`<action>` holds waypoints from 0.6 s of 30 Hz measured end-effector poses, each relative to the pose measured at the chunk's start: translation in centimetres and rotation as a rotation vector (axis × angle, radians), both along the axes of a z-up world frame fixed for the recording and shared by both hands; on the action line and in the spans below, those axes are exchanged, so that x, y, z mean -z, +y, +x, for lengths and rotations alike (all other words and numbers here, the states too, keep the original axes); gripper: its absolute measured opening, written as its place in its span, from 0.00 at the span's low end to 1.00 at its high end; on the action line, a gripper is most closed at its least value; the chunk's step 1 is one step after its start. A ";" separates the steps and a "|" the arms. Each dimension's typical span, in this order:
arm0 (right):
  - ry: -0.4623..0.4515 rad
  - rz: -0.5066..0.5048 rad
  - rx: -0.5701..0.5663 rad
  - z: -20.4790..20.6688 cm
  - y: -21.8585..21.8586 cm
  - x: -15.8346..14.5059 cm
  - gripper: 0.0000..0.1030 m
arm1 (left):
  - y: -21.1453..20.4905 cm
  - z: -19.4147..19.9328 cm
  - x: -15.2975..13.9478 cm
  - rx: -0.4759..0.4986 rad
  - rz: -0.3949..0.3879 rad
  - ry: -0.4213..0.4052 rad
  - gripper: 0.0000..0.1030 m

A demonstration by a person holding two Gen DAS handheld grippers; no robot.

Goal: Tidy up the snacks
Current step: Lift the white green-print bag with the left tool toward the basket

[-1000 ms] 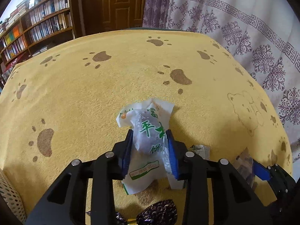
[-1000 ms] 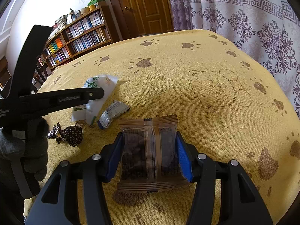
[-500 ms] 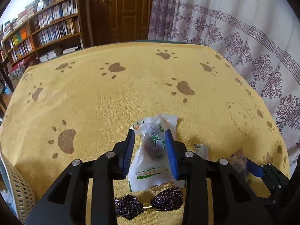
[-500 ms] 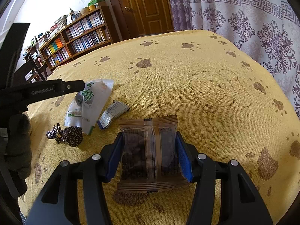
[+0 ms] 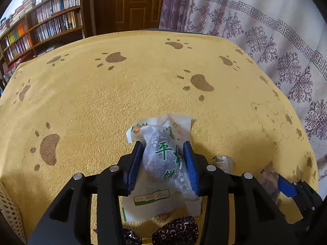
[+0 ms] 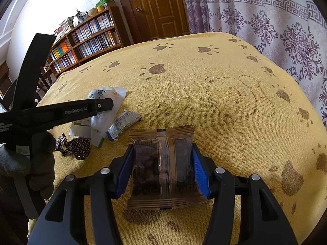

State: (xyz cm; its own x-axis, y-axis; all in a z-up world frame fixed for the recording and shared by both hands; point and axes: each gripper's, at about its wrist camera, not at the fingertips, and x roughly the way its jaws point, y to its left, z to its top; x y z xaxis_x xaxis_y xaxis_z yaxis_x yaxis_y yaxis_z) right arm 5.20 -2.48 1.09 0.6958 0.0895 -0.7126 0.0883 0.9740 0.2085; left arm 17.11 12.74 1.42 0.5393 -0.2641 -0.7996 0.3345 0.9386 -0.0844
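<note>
My left gripper point(image 5: 162, 145) is shut on a white snack packet point(image 5: 163, 153) with green lettering. The packet's lower end hangs near the yellow paw-print cloth point(image 5: 102, 102). In the right wrist view the same packet point(image 6: 106, 98) shows behind the left gripper's black finger point(image 6: 102, 105). My right gripper point(image 6: 162, 149) is shut on a brown snack packet point(image 6: 163, 163), its blue pads pressing both sides, and it casts a shadow on the cloth below. At the right edge of the left wrist view, the right gripper point(image 5: 286, 187) is partly visible.
A dark purple wrapped candy point(image 6: 75, 147) and a small silver-blue sachet point(image 6: 122, 124) lie on the cloth between the grippers. A white perforated basket point(image 5: 8, 210) stands at the table's left edge. A gloved hand point(image 6: 30, 163) holds the left gripper. Curtains hang on the right.
The left gripper drew back to the left and up with the white packet, then returned to about where it was. The right gripper and its brown packet have not moved.
</note>
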 end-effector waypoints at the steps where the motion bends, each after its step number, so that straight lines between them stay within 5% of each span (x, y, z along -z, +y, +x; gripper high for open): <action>1: 0.000 0.000 0.000 0.0 0.0 0.0 0.53 | 0.1 -0.1 0.0 -0.001 0.000 -0.008 0.39; 6: -0.004 0.000 0.001 0.0 0.0 -0.1 0.53 | 1.4 -0.9 -1.0 -0.021 -0.031 -0.034 0.29; 18: -0.012 0.004 0.005 -0.1 0.0 -0.1 0.53 | 4.2 -4.9 -5.7 -0.053 -0.077 -0.148 0.29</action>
